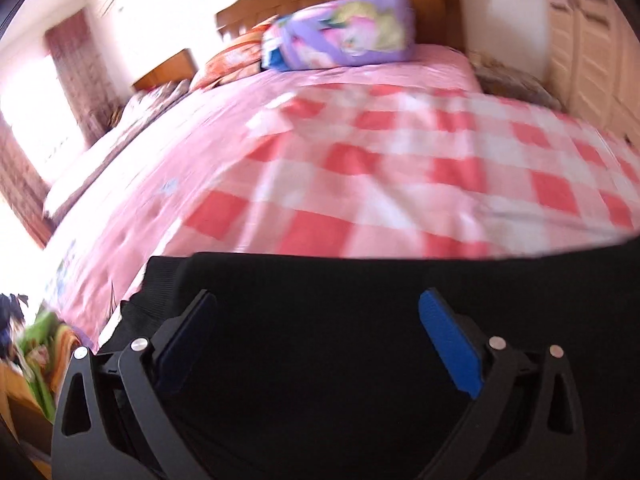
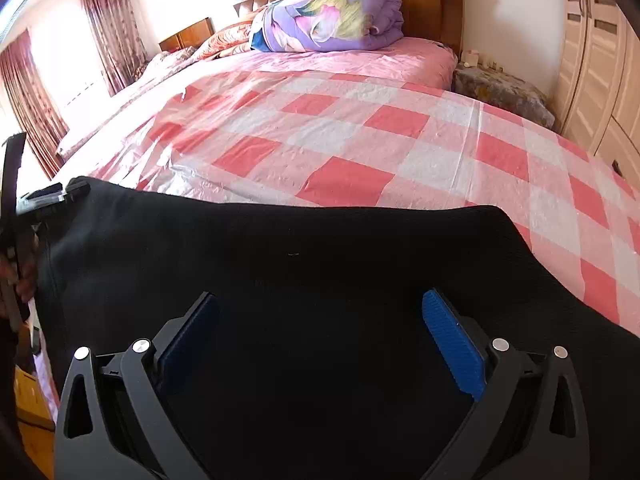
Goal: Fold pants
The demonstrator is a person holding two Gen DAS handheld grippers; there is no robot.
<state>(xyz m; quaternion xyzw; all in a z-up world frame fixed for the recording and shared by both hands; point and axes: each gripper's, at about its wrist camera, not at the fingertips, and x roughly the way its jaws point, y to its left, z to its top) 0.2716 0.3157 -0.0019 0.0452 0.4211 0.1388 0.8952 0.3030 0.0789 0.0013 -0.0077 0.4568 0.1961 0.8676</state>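
Black pants [image 1: 320,288] lie on the near part of a bed covered with a pink and white checked sheet [image 1: 380,160]. My left gripper [image 1: 318,312] is open just above the pants, near their left edge, with blue pads spread wide. In the right wrist view the pants [image 2: 300,248] fill the near bed, and my right gripper [image 2: 320,312] is open over them, holding nothing. The left gripper also shows at the far left of the right wrist view [image 2: 44,194], at the pants' left corner.
A purple folded quilt [image 2: 328,20] and orange pillows [image 2: 228,40] sit by the wooden headboard [image 2: 432,0]. A wardrobe [image 2: 596,80] stands at the right, curtains [image 2: 108,28] at the left. A cluttered stool [image 2: 500,88] is beside the bed.
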